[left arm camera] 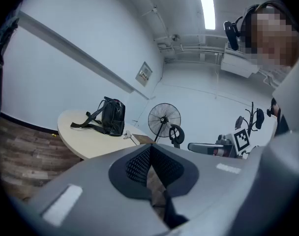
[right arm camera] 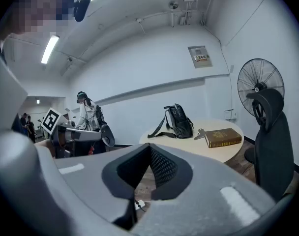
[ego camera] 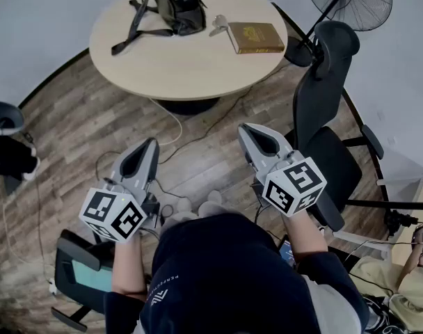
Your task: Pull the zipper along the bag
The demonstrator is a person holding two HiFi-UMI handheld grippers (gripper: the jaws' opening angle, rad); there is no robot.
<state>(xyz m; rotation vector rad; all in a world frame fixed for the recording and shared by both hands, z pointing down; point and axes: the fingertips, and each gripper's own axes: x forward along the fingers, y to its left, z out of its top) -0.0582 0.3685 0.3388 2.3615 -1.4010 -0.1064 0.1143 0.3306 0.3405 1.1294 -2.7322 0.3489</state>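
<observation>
Person seen from above, standing well back from a round table (ego camera: 190, 65) with a gripper in each hand. Both the left gripper (ego camera: 153, 143) and the right gripper (ego camera: 245, 128) were clenched shut with nothing between their jaws, and both hung low over the wooden floor, pointing roughly toward the table. On the far side of the tabletop stood the black bag (ego camera: 178, 5), its strap trailing off to the left, with a brown book (ego camera: 256, 37) lying just beside it on the right. The zipper pull was too small to make out. The task looked not yet started — no contact, only the approach ahead. The next move would likely call for stepping closer and opening the jaws, then steadying the bag with one gripper while the other pinched the pull.
</observation>
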